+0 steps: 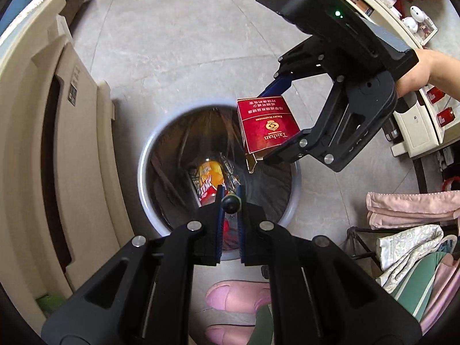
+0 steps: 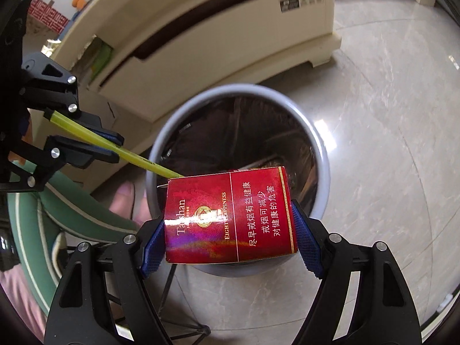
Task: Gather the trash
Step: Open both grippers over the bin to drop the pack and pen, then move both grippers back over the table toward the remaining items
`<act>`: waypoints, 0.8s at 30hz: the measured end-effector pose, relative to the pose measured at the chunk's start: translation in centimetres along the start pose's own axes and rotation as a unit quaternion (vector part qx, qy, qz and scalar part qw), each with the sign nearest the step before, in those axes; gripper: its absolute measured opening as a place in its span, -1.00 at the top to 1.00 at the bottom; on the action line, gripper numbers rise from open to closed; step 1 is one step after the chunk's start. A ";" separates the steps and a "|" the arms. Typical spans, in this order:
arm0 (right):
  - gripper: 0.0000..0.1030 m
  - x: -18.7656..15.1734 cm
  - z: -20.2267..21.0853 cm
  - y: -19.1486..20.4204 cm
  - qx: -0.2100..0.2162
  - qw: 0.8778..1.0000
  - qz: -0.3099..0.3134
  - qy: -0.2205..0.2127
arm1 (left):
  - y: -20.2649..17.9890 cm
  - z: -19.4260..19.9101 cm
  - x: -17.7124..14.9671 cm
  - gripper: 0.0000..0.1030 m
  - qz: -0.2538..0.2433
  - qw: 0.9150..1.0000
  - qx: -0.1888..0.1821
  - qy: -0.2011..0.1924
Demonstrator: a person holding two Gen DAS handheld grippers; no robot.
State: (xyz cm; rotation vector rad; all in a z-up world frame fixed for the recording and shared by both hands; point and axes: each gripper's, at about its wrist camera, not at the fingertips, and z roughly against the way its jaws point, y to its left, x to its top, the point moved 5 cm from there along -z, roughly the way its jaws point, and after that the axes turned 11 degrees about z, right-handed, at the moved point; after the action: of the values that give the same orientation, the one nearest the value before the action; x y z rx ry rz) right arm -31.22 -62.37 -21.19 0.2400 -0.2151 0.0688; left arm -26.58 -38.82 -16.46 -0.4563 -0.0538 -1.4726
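Red gold-printed cigarette box (image 2: 230, 215), yellow-green pen (image 2: 109, 143), grey bin (image 2: 322, 155).

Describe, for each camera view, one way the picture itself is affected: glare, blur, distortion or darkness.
Left wrist view: fisheye bends the cream cabinet into a curve; the trash bin interior is dark. Right wrist view: a bright glare streak crosses the red cigarette box, washing out its lettering; the floor shows a window reflection; the corners go black.
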 end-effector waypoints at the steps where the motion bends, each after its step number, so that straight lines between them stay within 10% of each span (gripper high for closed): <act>1: -0.49 -0.1 -0.5 -0.1 0.000 1.000 -0.002 0.003 | 0.0 -0.4 -0.1 0.88 0.000 1.000 0.000 0.004; 24: -0.75 -0.2 -2.5 -0.8 -0.014 0.999 -0.001 0.037 | 2.2 0.0 -1.5 0.00 0.030 0.999 -0.010 -0.015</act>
State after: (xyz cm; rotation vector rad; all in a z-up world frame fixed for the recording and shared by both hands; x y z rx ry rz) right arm -30.80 -62.53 -23.76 0.2103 -0.1414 0.0730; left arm -24.61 -37.37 -17.49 -0.4917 -0.0490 -1.4089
